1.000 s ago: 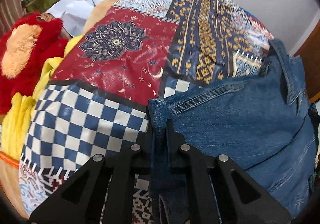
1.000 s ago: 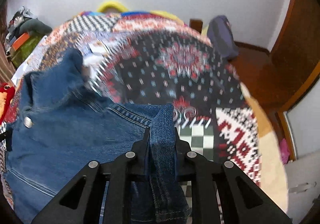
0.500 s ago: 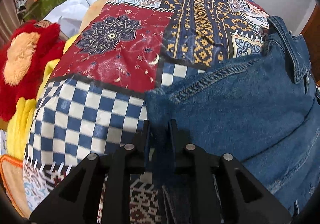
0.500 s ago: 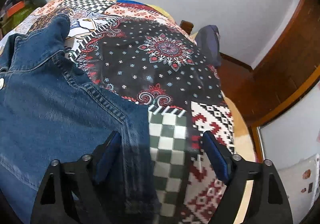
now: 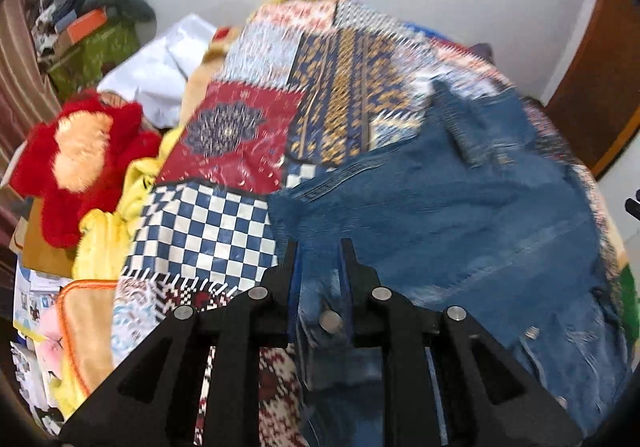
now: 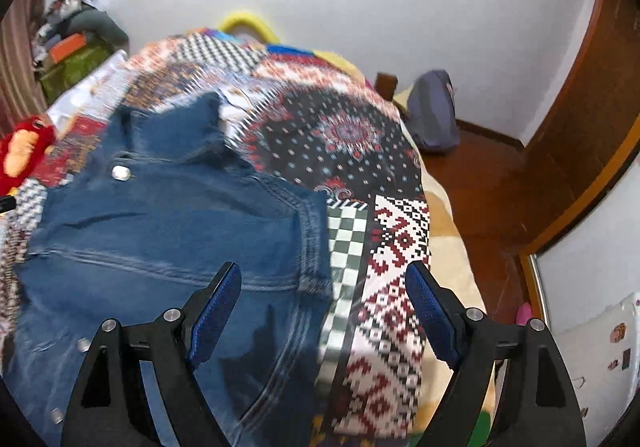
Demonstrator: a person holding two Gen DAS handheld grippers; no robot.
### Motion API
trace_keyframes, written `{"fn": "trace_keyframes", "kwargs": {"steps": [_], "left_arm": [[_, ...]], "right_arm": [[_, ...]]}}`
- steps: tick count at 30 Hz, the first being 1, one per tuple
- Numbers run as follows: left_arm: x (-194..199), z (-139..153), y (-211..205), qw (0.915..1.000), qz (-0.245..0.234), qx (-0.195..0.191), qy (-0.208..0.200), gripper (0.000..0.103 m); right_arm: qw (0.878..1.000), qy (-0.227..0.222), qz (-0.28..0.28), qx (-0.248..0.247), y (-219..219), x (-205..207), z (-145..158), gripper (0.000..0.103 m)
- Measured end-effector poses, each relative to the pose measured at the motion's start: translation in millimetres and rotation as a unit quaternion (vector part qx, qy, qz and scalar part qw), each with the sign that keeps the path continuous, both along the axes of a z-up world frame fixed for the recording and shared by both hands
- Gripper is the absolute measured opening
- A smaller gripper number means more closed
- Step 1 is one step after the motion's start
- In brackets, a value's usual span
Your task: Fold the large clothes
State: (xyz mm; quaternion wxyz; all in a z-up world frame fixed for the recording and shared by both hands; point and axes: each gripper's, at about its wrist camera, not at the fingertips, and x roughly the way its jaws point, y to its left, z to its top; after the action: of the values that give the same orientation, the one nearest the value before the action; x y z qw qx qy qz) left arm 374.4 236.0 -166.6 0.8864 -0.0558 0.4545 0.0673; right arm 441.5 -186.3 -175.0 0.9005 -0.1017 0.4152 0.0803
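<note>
Now, left tongs (image 5: pixel 318 255): jaws nearly together, a fold of the denim jacket (image 5: pixel 460 215) and its metal button between the pads; whether they still pinch it I cannot tell.
Right tongs (image 6: pixel 322 287): jaws spread wide, nothing between the blue ribbed pads, cloth lying free below them.
Jacket from the tongs: flat on the bed, spreading ahead and to the right of the left tongs, ahead and to the left of the right tongs.
Long axis: collar (image 6: pixel 192 123) at the far end, hem nearest the tongs.
Nearer hand: both sit over the near edge, left at one corner, right at the other.
Material: stiff blue denim, double-stitched seams, round metal snap (image 6: pixel 121 172).
Bedspread (image 6: pixel 360 151): smooth printed patchwork.
</note>
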Motion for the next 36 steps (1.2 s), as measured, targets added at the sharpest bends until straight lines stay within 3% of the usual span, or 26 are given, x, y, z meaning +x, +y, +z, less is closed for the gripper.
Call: {"fn": "trace_keyframes", "kwargs": {"steps": [7,11,13,21,27,32,36], "left_arm": [[-60.7,45.6,-29.5,0.9981,-0.034,-0.012,-0.05,0.021],[-98.8,50.8,-43.5,0.997,-0.042,-0.01,-0.064,0.044],[-116.6,46.2,-48.5,0.997,-0.044,-0.007,-0.063,0.049],[-176.9,-5.3,-52.6,0.9987,-0.013,-0.049,-0.009,0.053],[-208.5,-45.3,-50.2,0.9937,0.016,-0.103,0.04,0.053],[-224.4,-63.4,-52.9,0.9877,0.022,-0.144,0.058,0.054],[-230.3,-71.6,-56.9,0.9864,0.034,-0.148,0.062,0.054]], "right_arm": [[0.999,-0.032,0.022,0.031,1.1,-72.0,45.1,0.084],[0.997,-0.049,0.037,0.051,0.8,-113.8,56.4,0.093],[0.996,-0.053,0.038,0.06,-1.5,-134.4,57.2,0.093],[0.997,-0.008,0.037,0.065,-14.9,-198.4,26.1,0.093],[0.996,0.045,0.008,0.07,-31.8,-228.0,-13.9,0.093],[0.988,0.093,-0.027,0.119,-51.1,-242.5,-41.7,0.093],[0.979,0.103,-0.053,0.17,-65.2,-250.5,-54.1,0.093]]}}
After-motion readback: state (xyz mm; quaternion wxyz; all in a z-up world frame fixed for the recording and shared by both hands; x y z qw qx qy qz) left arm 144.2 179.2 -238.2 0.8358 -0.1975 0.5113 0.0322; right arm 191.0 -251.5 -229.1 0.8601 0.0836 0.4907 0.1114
